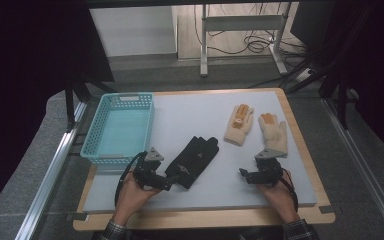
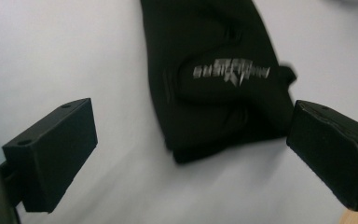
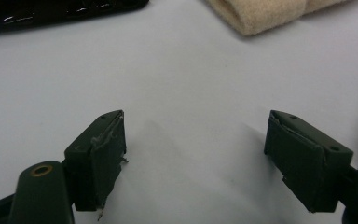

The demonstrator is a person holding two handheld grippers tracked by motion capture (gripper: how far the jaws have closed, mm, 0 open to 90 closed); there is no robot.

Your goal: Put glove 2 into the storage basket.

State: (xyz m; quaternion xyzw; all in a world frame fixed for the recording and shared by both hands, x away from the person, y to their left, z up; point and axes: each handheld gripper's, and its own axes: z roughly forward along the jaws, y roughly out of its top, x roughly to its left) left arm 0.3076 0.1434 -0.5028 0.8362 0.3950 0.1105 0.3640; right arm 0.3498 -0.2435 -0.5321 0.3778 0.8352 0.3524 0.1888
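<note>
Desk (image 1: 205, 107): a wooden top under a pale grey mat, which carries everything.
Basket (image 1: 121, 127): light blue plastic with a pierced wall, at the far left of the mat, its near end just beyond the left gripper.
Black glove (image 1: 192, 161): lies flat near the middle of the mat, cuff toward the person and glove tips pointing away toward the right. In the left gripper view it lies ahead of the fingers, the cuff (image 2: 214, 140) nearest them, a grey printed mark on its back; the picture is a little blurred.
Tan gloves: two lie side by side at the far right of the mat, well apart from the black one. The left one (image 1: 239, 125) has an orange patch on it; the right one (image 1: 274, 133) lies just beyond the right gripper. In the right gripper view a tan cuff (image 3: 261, 16) shows at the top edge.
Left gripper (image 1: 169, 181): held in the left hand (image 1: 132, 195), at the black glove's cuff end. Its fingers (image 2: 56, 151) are spread wide, and the cuff lies between and ahead of them, not pinched.
Right gripper (image 1: 243, 173): held in the right hand (image 1: 280, 195) near the desk's front right. Its fingers (image 3: 100, 149) are spread wide over bare mat, holding nothing.
</note>
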